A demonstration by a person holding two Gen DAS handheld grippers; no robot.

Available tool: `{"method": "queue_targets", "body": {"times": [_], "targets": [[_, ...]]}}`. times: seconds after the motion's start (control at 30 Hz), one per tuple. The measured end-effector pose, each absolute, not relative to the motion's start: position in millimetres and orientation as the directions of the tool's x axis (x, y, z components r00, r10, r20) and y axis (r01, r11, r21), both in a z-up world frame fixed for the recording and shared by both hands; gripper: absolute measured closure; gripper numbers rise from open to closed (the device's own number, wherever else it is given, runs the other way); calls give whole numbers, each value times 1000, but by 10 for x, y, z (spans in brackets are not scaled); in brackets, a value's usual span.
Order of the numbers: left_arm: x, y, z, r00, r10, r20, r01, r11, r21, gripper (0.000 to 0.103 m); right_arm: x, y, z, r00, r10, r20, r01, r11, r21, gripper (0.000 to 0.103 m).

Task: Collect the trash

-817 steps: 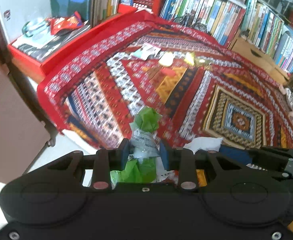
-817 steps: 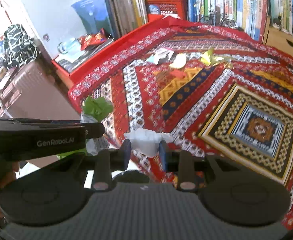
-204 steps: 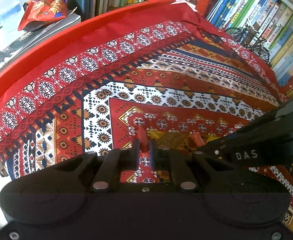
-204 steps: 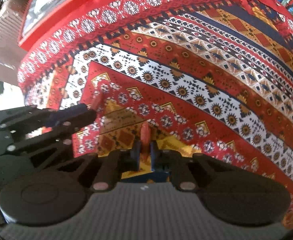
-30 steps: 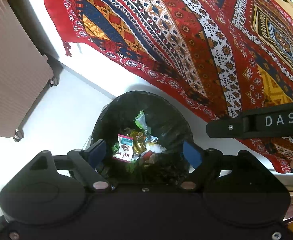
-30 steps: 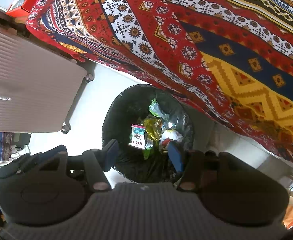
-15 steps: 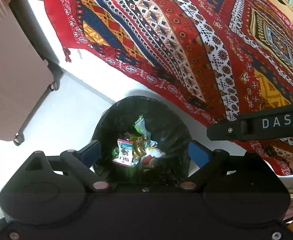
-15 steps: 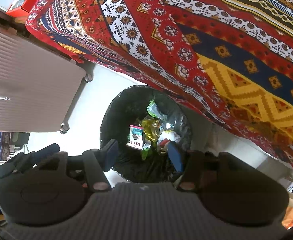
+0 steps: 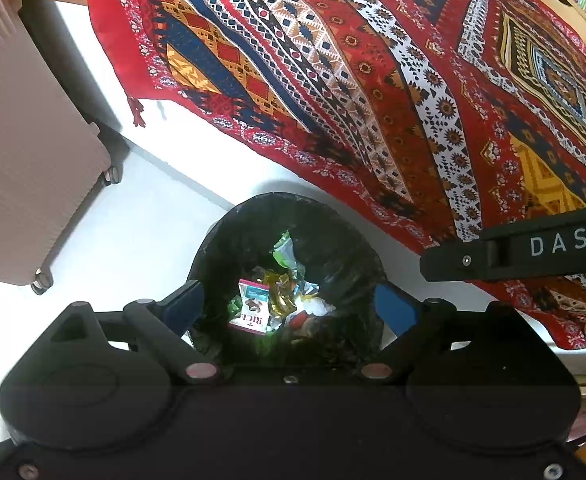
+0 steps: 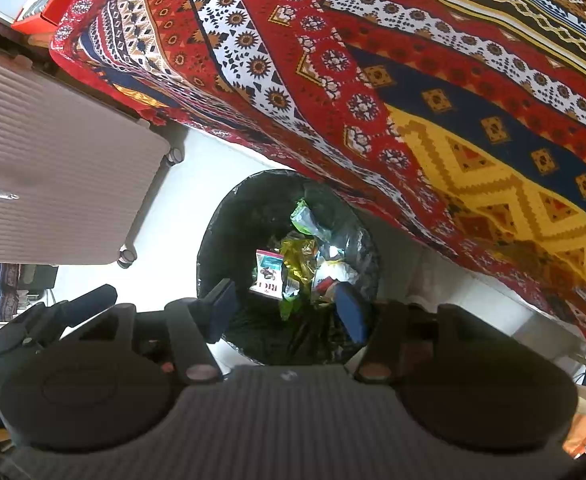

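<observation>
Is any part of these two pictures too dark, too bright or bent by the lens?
Left wrist view: bin interior dark, white floor washed out, tablecloth edge curved by fisheye. Right wrist view: gold wrapper glints; suitcase bowed.

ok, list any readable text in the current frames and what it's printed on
"DAS": white letters on the side of the right gripper body, seen in the left wrist view.
"RICE": red letters, appearing upside down, on the white and red wrapper lying in the trash bin; the last letter is partly cut off, so that reading is uncertain.
Smaller print on that wrapper: too small to read.
Book spines at the top right corner: too blurred to read.
</observation>
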State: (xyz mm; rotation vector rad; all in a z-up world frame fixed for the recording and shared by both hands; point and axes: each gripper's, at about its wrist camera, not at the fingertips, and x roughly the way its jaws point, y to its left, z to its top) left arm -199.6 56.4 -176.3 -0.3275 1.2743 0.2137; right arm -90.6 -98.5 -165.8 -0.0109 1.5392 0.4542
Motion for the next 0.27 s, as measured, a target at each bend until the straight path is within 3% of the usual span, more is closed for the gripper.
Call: {"method": "queue_targets", "body": {"times": [0.27], "targets": [[-1996,568,-1764,278,-23,-960,-337,934,-120,11,-914,-1030,-1646,-29,276,-961,-286,919,273,34]]}}
